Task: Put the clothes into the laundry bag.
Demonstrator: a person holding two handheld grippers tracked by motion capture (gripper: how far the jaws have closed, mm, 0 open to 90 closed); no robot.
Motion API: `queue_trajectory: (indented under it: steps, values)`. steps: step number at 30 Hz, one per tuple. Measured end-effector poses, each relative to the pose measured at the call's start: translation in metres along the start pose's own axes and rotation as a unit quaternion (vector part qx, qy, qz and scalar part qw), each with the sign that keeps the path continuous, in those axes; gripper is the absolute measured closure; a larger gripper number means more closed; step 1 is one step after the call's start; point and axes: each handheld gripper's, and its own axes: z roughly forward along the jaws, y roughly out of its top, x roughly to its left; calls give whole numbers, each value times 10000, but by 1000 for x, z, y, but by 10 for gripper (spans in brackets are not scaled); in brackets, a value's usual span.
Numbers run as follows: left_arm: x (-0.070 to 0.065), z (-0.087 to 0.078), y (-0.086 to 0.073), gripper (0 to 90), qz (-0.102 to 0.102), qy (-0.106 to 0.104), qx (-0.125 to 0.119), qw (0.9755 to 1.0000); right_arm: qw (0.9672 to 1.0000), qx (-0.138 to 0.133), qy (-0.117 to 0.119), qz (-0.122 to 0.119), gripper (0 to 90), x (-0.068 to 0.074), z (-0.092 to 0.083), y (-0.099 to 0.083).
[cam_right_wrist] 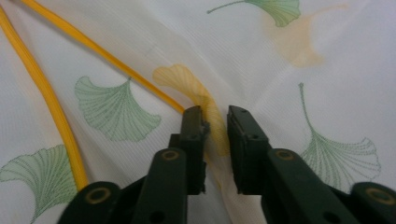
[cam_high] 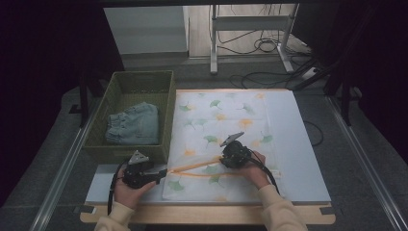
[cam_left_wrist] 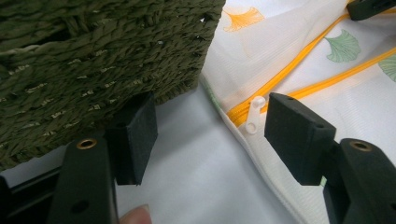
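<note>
At the left of the high view, a green woven basket (cam_high: 163, 113) is seen standing on the table (cam_high: 308, 159), and a folded pair of jeans (cam_high: 133, 124) is held inside it, toward its lower part. Just right of the basket, a white mesh bag (cam_high: 226, 115) printed with ginkgo leaves is laid flat; its orange zipper (cam_high: 192, 167) is parted at the lower left of the bag. The left gripper (cam_high: 162, 174) is held at the bag's lower-left corner with its jaws spread, the white zipper pull (cam_left_wrist: 254, 114) lying between them untouched. At centre, the right gripper (cam_high: 223, 159) is pinched on a raised fold of the bag's mesh beside the zipper's upper edge. What lies inside the bag cannot be told.
</note>
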Motion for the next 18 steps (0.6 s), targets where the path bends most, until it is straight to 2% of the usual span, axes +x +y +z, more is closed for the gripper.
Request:
queue_trajectory:
  steps: [7,15,18]
  values:
    - [1,-1,0,345,-24,51,-31,10000,10000,-87,0,-36,872,0,-4,4]
    - [2,-1,0,344,-28,64,-33,10000,9995,-298,112,38,876,-4,-14,5]
    - [2,-1,0,344,-21,70,-36,10000,9991,-353,206,135,878,-7,-18,6]
